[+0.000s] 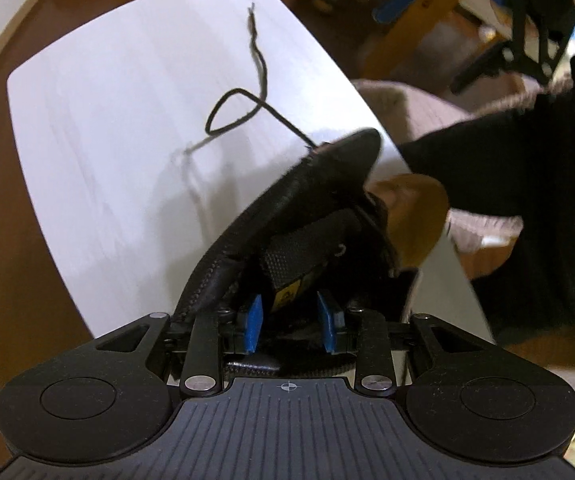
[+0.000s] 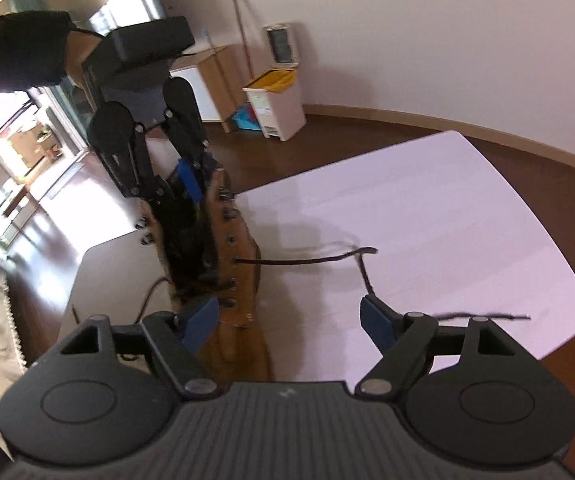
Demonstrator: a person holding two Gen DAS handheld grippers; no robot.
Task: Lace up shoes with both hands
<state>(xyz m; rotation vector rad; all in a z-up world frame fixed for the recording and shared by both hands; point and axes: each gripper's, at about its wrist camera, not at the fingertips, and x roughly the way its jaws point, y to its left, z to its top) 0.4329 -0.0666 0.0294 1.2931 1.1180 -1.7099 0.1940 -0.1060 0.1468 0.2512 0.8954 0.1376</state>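
Observation:
A tan lace-up boot (image 2: 243,248) with a black collar (image 1: 315,184) stands tilted at the near edge of the white table (image 2: 447,220). My left gripper (image 1: 291,312) reaches into the boot's opening from above and is shut on the black mesh tongue (image 1: 299,252); it also shows in the right wrist view (image 2: 183,188). A dark lace (image 2: 307,260) leaves a middle eyelet, runs right, then drops past the right fingertip (image 2: 371,312). My right gripper (image 2: 287,316) is open wide beside the boot, with nothing between its pads. From the left wrist, the lace (image 1: 231,116) loops over the table.
A waste bin with a yellow liner (image 2: 277,104) and a wooden cabinet (image 2: 207,80) stand on the brown floor by the far wall. A beige cushioned seat (image 1: 419,108) sits beside the table. A black sleeve (image 1: 527,152) crosses the right of the left wrist view.

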